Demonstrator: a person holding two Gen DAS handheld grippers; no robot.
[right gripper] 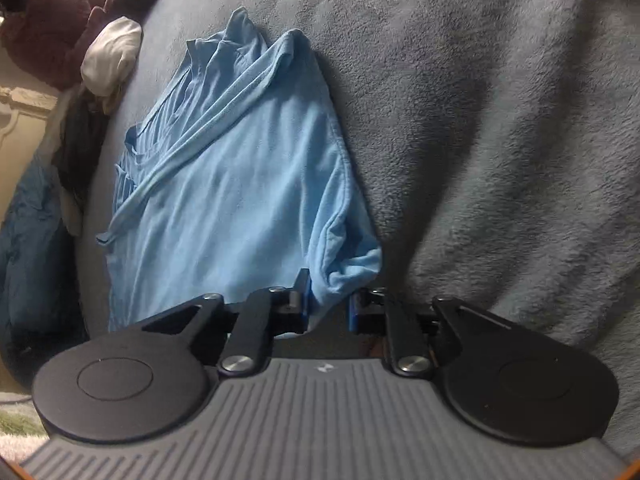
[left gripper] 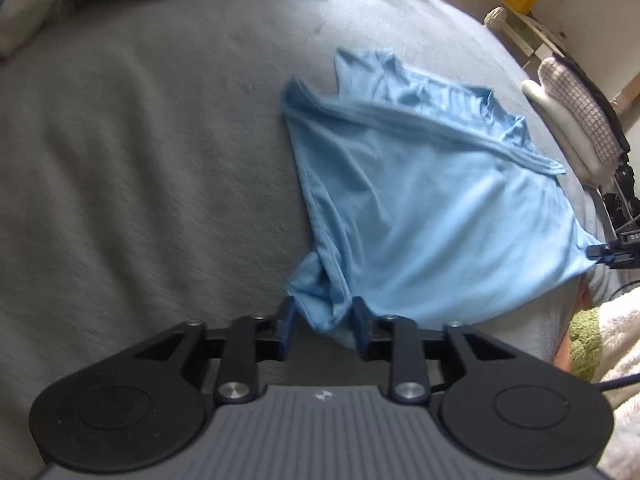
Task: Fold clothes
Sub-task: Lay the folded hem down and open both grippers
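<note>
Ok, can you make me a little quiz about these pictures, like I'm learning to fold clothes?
1. True or false: the light blue garment lies on a wooden table.
2. What is between the fingers of the left hand-held gripper? A) a sock B) a corner of the garment C) nothing
3. Fill in: the jaws of the right hand-held gripper stand ____, not clamped shut.

Key:
1. False, it lies on the grey blanket.
2. B.
3. Open.
</note>
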